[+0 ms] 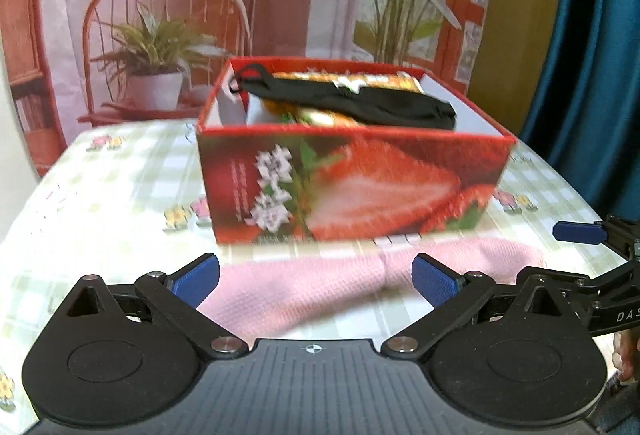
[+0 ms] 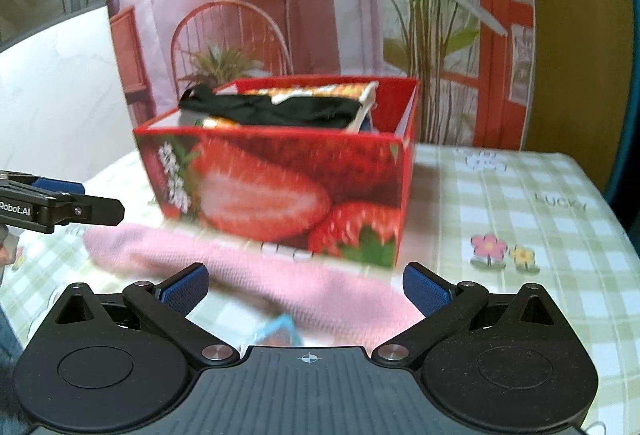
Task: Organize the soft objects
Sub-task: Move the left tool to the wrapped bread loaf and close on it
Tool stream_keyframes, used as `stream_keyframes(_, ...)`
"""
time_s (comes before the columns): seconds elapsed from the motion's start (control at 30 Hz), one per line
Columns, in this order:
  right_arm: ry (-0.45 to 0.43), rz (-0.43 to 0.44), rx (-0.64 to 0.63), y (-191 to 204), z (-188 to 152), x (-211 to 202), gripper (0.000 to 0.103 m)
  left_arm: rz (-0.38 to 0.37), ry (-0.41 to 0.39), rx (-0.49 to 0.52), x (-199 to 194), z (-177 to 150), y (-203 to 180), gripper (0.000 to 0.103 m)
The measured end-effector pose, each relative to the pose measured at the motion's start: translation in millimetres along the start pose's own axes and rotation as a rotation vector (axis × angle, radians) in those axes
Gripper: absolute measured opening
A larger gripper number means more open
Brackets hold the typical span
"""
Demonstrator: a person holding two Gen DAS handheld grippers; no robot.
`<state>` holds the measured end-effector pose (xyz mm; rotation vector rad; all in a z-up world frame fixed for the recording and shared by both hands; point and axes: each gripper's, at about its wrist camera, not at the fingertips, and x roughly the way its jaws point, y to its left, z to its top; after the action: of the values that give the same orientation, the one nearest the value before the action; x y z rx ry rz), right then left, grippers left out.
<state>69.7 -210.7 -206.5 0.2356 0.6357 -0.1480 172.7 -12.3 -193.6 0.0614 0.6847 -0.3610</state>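
A pink knitted cloth (image 1: 320, 283) lies flat on the table in front of a red strawberry-print box (image 1: 352, 187). The box holds a black garment (image 1: 352, 103) draped over orange patterned fabric (image 1: 360, 79). My left gripper (image 1: 316, 277) is open and empty, its blue pads just above the pink cloth. My right gripper (image 2: 306, 285) is open and empty over the same pink cloth (image 2: 256, 275), with the box (image 2: 280, 191) just beyond. A small light-blue item (image 2: 278, 331) shows under the right gripper, too blurred to identify.
The table has a green checked cloth with flower prints (image 2: 520, 203). A printed backdrop of a chair and plants (image 1: 168, 47) hangs behind it, with a blue curtain (image 1: 592, 55) at the right. The right gripper's tip (image 1: 580, 233) shows in the left wrist view.
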Motion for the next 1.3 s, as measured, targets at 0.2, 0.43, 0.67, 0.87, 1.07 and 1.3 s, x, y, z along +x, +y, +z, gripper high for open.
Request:
stream_keyframes(0.2, 0.034, 0.009, -0.018, 5, -15, -13, 0.103, -0.028, 0.010, -0.009, -3, -10, -7, 0.103)
stream_keyframes(0.43, 0.069, 0.009, -0.029, 14, -33, -20, 0.102, -0.053, 0.026, -0.037, -6, -22, -10, 0.103)
stream_keyframes(0.67, 0.076, 0.005, -0.036, 18, -46, -25, 0.102, -0.096, 0.039, -0.064, -5, -30, -11, 0.103)
stream_keyframes(0.87, 0.086, 0.007, -0.047, 19, -53, -25, 0.102, -0.133, 0.055, -0.073, 1, -35, -12, 0.102)
stream_keyframes(1.07, 0.117, -0.058, -0.082, 24, -49, -30, 0.102, -0.162, 0.071, -0.080, 6, -38, -12, 0.101)
stream_keyframes(1.3, 0.236, -0.079, 0.001, 11, -58, -22, 0.103, -0.193, 0.082, -0.068, 9, -41, -16, 0.099)
